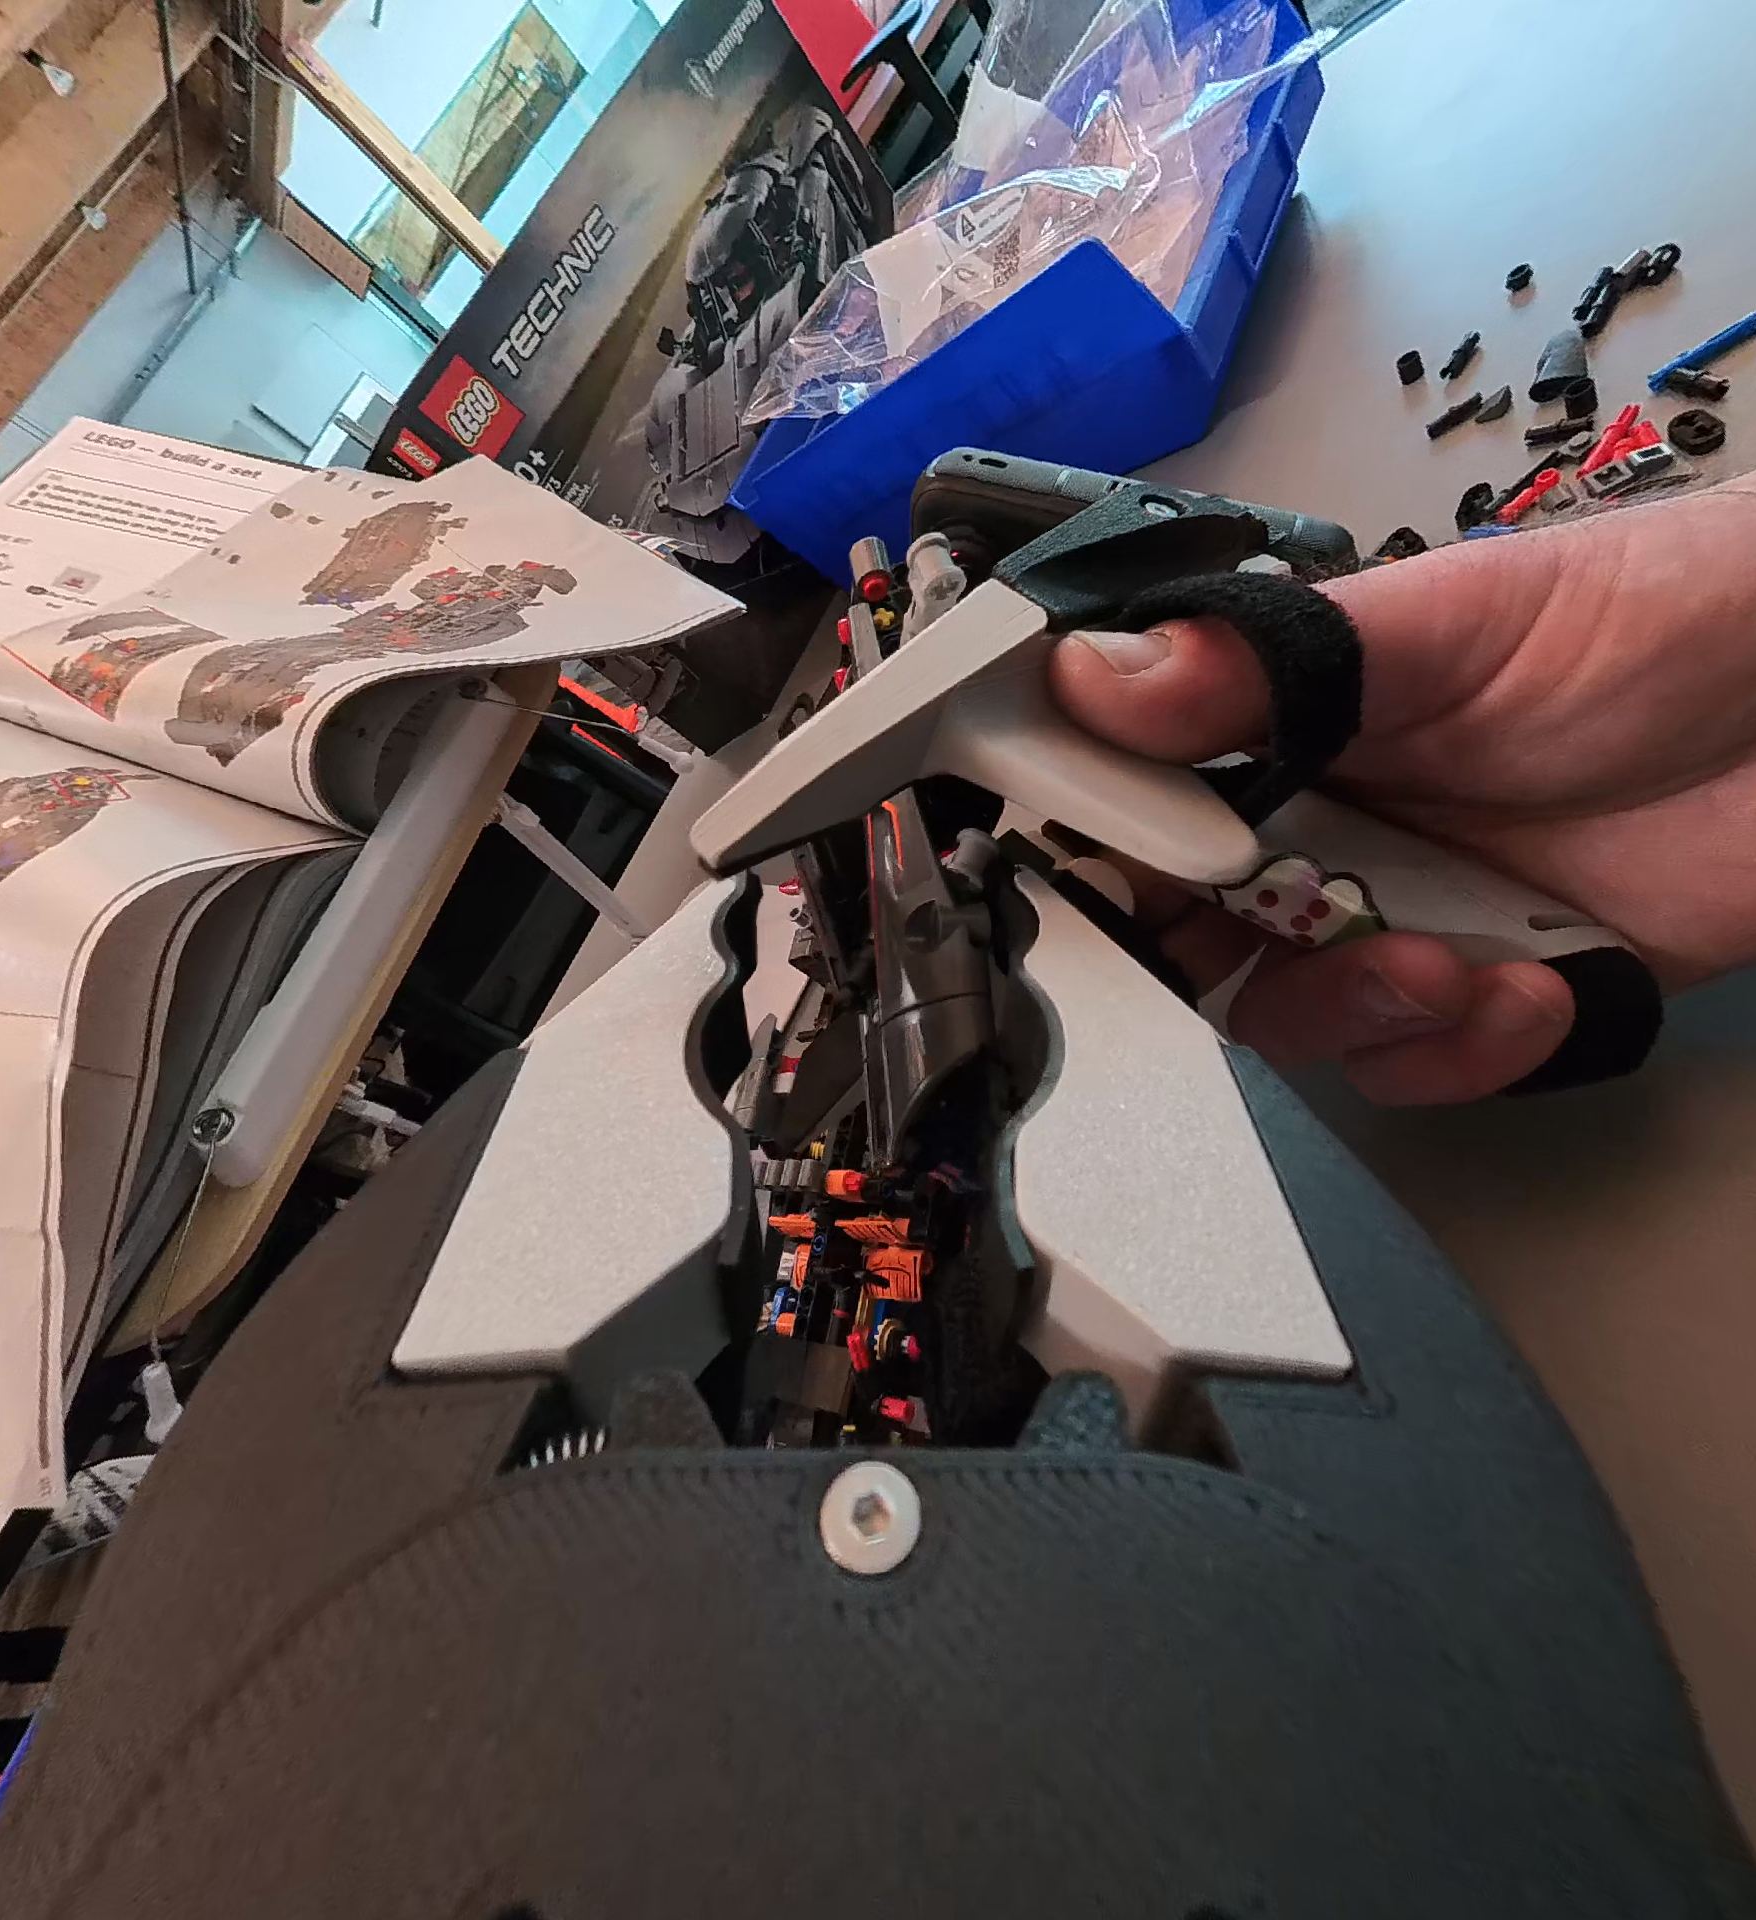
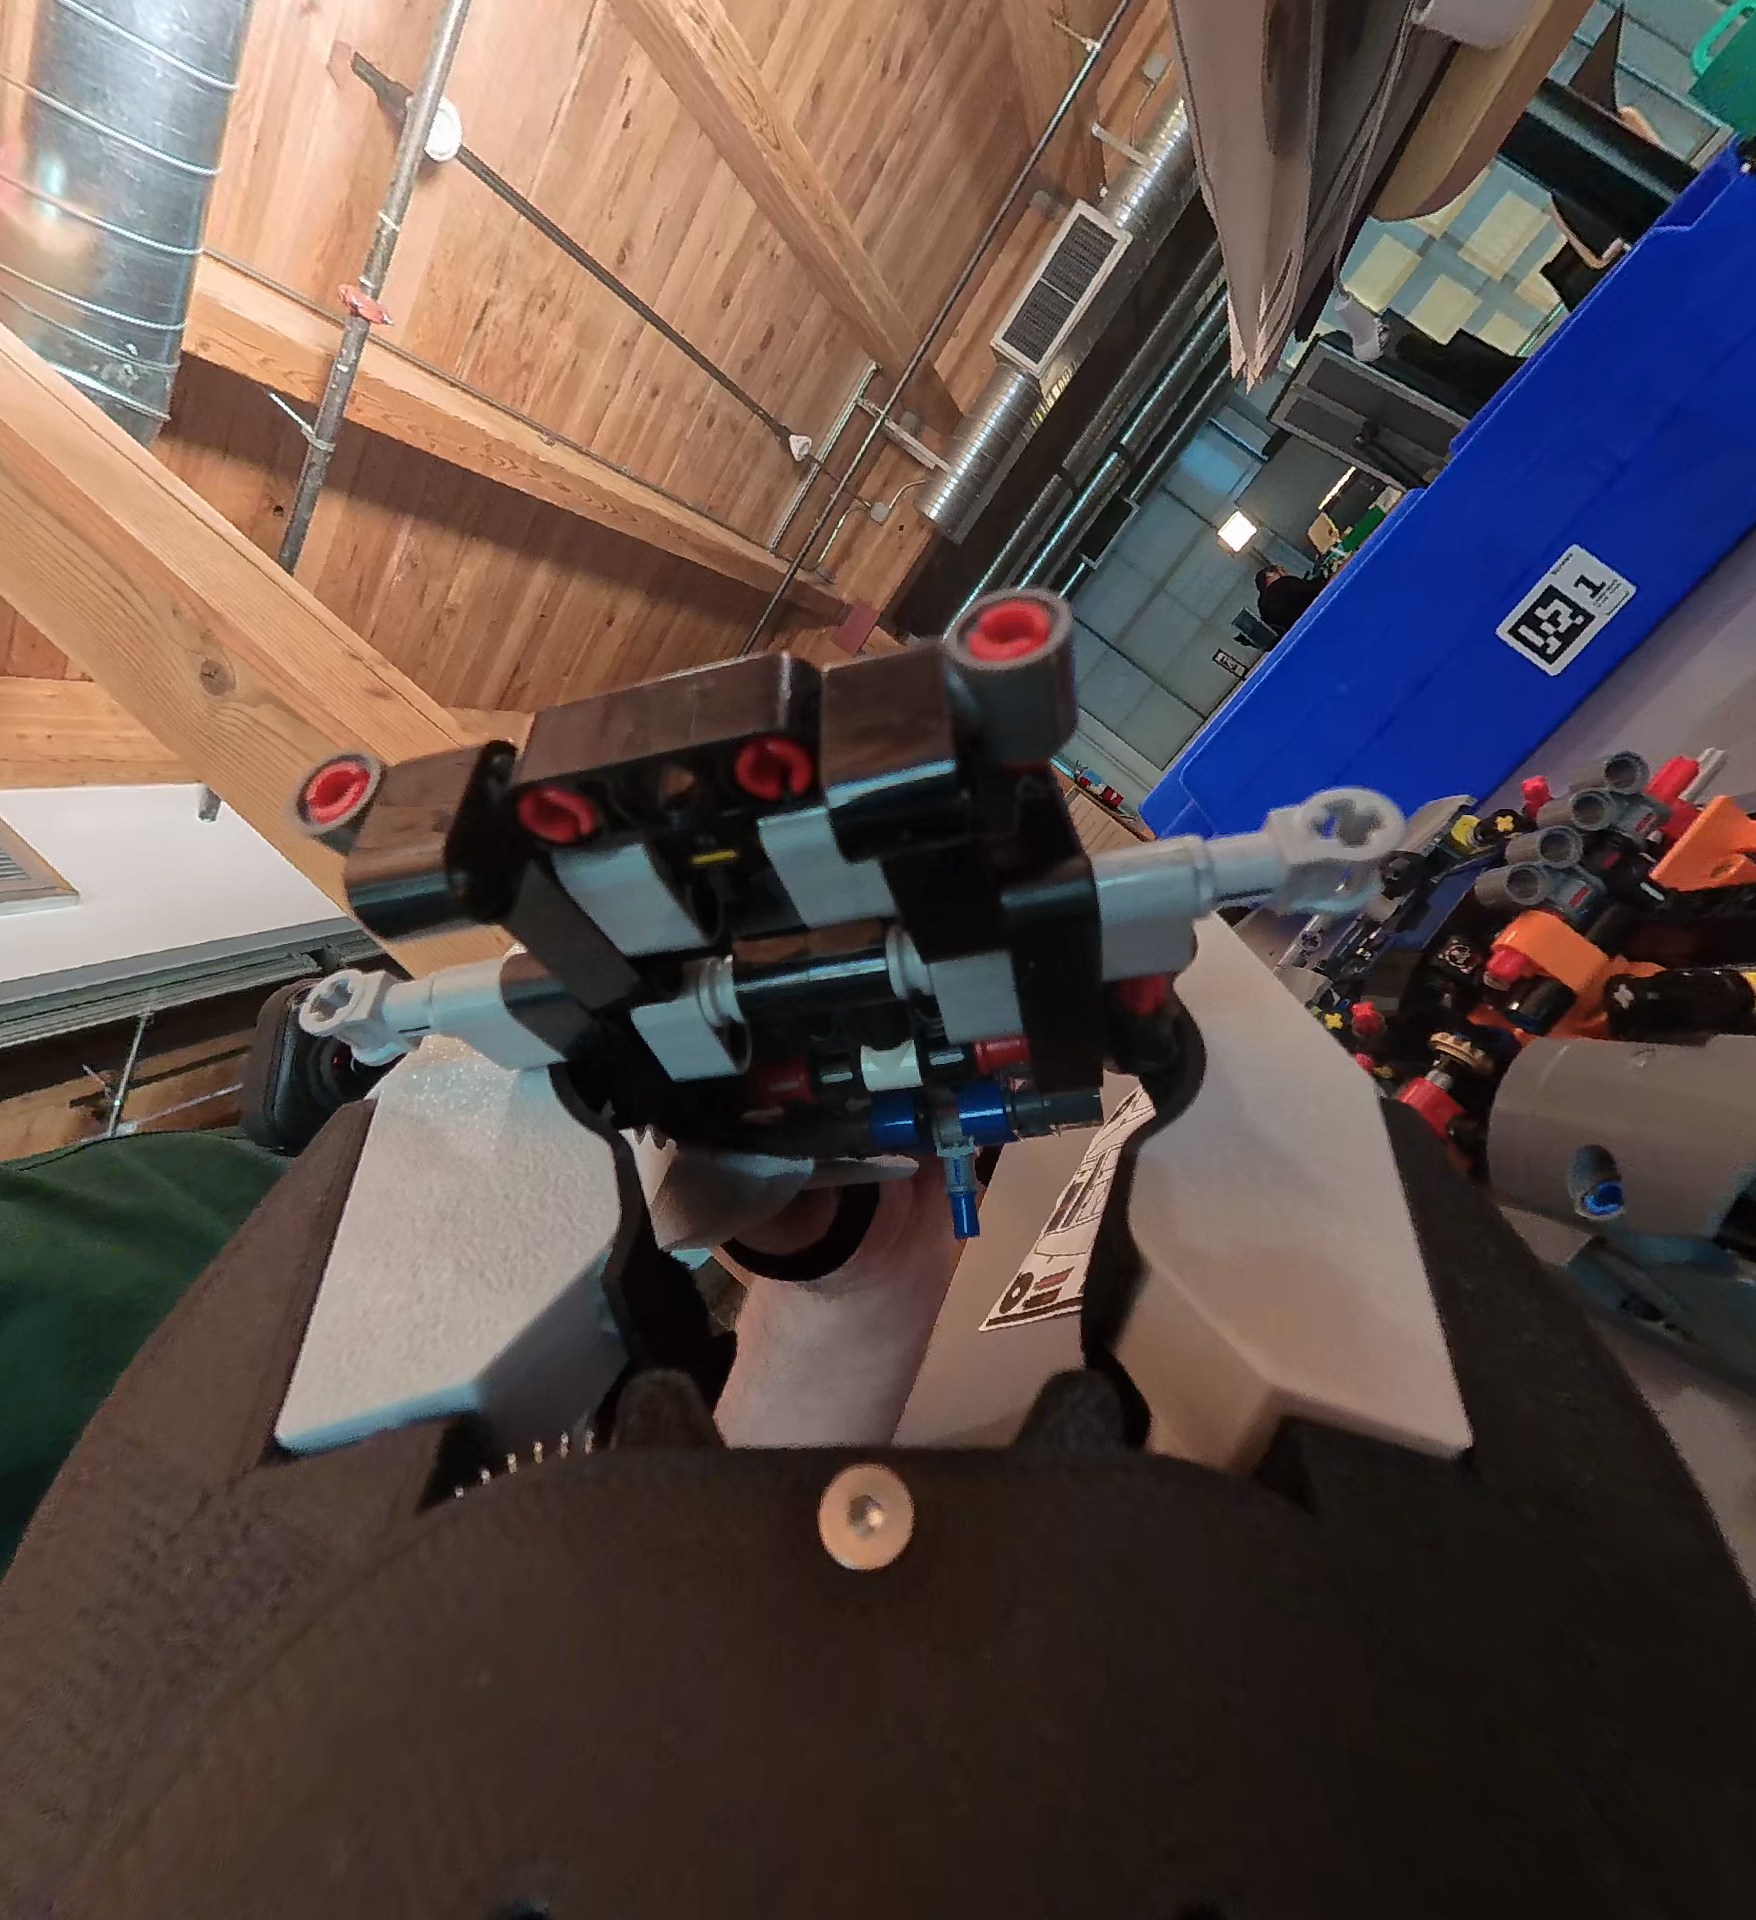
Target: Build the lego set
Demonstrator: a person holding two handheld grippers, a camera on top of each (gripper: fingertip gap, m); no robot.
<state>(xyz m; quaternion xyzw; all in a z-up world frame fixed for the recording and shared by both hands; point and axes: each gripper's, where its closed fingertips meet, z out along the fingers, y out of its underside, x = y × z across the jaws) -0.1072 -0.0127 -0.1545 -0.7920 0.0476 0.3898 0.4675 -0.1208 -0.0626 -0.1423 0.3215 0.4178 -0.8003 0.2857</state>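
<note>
Nearest the lens in the right wrist view, the right tool (image 2: 879,1081) is clenched on a small black-and-grey block assembly (image 2: 749,883) with red pins and a grey rod sticking out each side, lifted into the air and tipped toward the ceiling. Over in the left wrist view, the left tool (image 1: 879,997) grips the big half-built car model (image 1: 895,997), which stands on edge between its fingers. Loose parts (image 1: 1622,384) lie scattered on the surface (image 1: 1476,156) beside a blue bin (image 1: 1040,364), with the instruction booklet (image 1: 230,665) open to the left. As I judge it, the assembly needs joining to the car: line the red pins up with their holes first, press straight, keep the car steady.
</note>
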